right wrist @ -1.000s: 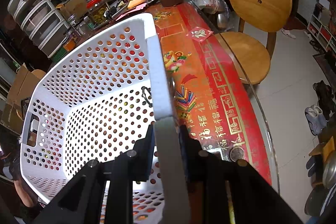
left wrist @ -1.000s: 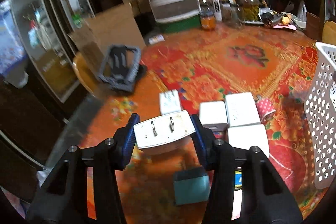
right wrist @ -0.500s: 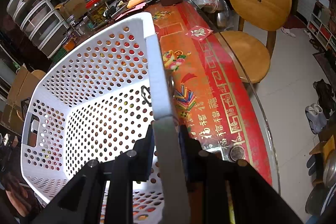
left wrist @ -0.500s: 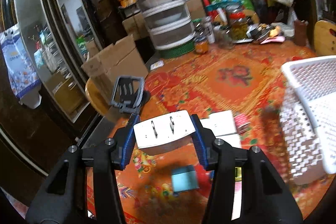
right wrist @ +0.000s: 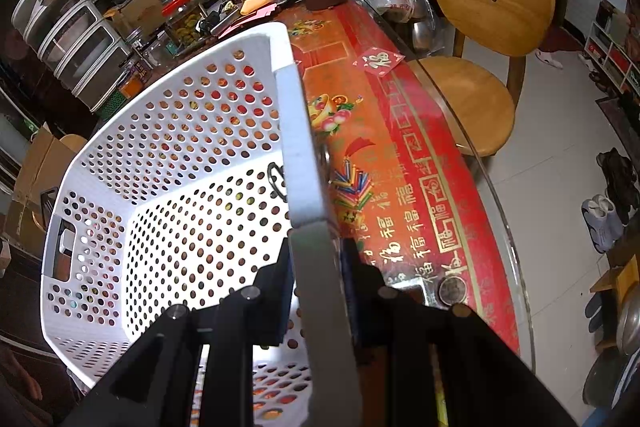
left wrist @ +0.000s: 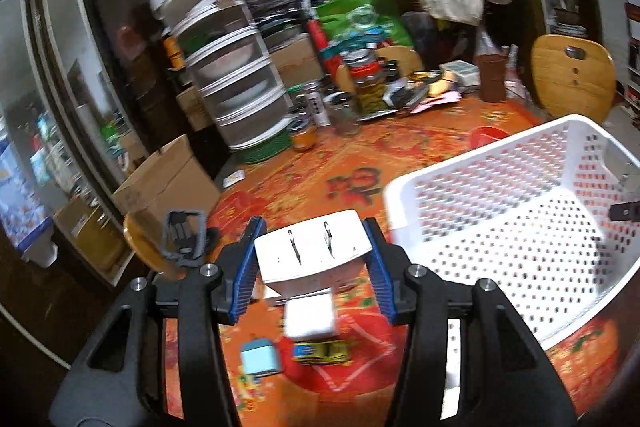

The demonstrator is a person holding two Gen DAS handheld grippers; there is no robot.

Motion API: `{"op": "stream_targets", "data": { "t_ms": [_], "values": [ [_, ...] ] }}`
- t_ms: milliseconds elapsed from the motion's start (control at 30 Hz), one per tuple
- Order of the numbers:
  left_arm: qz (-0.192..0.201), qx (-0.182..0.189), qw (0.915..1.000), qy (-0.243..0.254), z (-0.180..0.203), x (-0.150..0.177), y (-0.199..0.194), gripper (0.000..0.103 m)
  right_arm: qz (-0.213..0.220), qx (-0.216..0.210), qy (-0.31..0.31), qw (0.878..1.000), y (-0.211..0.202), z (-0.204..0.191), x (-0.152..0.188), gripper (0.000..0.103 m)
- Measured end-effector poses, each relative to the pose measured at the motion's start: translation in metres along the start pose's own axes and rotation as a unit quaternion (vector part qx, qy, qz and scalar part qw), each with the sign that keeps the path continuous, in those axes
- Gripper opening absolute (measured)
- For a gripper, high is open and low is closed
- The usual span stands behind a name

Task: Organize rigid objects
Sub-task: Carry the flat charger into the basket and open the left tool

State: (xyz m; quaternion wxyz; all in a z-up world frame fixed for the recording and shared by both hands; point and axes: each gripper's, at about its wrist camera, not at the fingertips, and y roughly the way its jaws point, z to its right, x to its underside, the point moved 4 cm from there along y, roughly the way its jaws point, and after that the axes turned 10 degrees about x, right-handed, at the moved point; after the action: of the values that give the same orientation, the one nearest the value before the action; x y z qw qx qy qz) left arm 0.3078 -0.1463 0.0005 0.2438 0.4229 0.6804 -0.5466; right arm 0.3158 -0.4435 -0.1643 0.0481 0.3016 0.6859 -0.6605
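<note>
Cluttered shelves, stacked food containers (left wrist: pixel 236 75) and cardboard boxes ring a table (left wrist: pixel 320 167) spread with a red and orange patterned cloth under glass, with a wooden chair (right wrist: pixel 480 39) at its far right side. On the right half of that table sits a white perforated basket (left wrist: pixel 520 227), empty as far as both views show. The left gripper (left wrist: pixel 312 263) is clenched on a white plug adapter (left wrist: pixel 310 249), its blue pads pressing the block's two sides and the two metal prongs facing the camera; the adapter is lifted clear of the cloth and hangs just left of the basket's near-left corner. Below it on the table lie another white adapter (left wrist: pixel 310 319), a small pale-blue charger (left wrist: pixel 260 357) and a yellow toy car (left wrist: pixel 320 351). The right gripper (right wrist: pixel 320 291) is closed tight on the basket's right-hand rim (right wrist: pixel 298 155), apparently steadying it. The step in hand looks like the carry: the adapter has been picked and is on its way to the basket. The next move calls for bringing it rightward over the rim, lowering it inside, then letting the pads part so it drops onto the perforated floor without catching the wall.
</note>
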Motion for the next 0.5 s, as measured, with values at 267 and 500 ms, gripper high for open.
{"op": "stream_targets", "data": {
  "t_ms": [267,500],
  "values": [
    [-0.031,0.075,0.9964,0.024,0.07,-0.016,0.029,0.046,-0.001,0.0,0.001,1.0,0.0,0.0,0.0,0.021],
    [-0.081,0.109,0.9898,0.041,0.1,-0.008,0.069,0.047,-0.004,-0.001,0.002,1.0,0.0,0.0,0.001,0.021]
  ]
}}
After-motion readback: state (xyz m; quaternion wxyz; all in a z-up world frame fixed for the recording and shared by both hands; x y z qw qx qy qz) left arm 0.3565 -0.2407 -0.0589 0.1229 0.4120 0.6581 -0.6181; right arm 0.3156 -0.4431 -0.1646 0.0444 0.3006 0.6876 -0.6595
